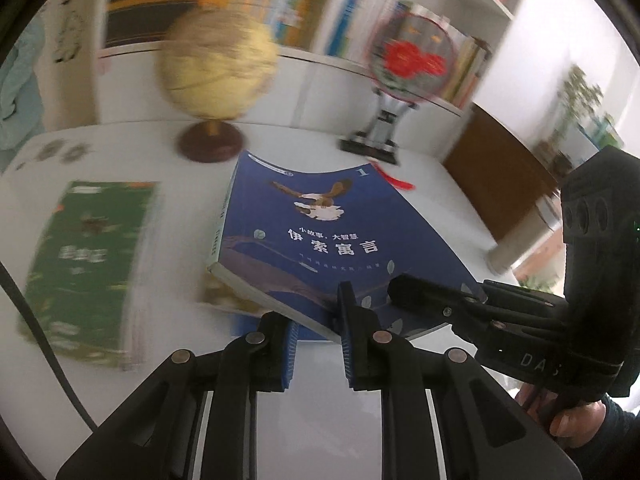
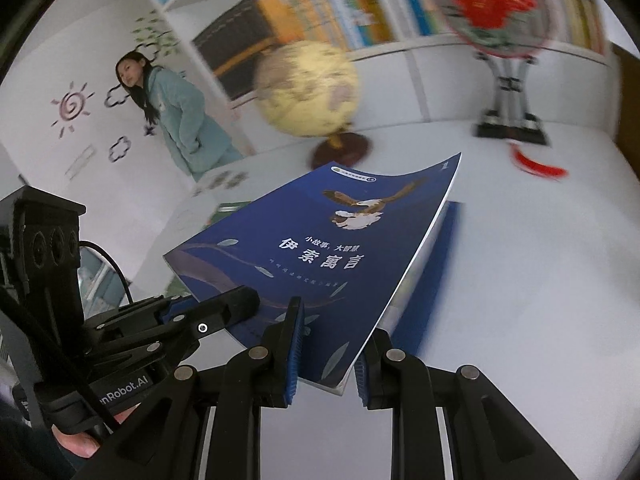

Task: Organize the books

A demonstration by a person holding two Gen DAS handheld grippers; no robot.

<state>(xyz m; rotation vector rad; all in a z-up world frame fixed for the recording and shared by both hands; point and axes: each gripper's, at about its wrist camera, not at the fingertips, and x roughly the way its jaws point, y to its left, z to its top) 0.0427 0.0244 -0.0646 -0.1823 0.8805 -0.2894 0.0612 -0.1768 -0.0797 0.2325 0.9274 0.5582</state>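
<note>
A blue book (image 1: pixel 320 232) with a bird on its cover is lifted off the white table (image 1: pixel 440 208), its near edge raised. My left gripper (image 1: pixel 319 340) is shut on the book's near edge close to the spine. My right gripper (image 2: pixel 328 356) is shut on the same blue book (image 2: pixel 320 248) at its near corner on the page side. Each gripper shows in the other's view: the right gripper (image 1: pixel 404 290) on the cover at right, the left gripper (image 2: pixel 240 300) at left. A green book (image 1: pixel 88 264) lies flat to the left. Another blue book (image 2: pixel 436 264) lies under the lifted one.
A yellow globe (image 1: pixel 216 64) on a brown foot and a round red-flower ornament (image 1: pixel 412 60) on a stand sit at the table's back. Behind them a white bookshelf (image 1: pixel 304 4) holds several books. A person in a pale green top (image 2: pixel 180 120) stands at the far left.
</note>
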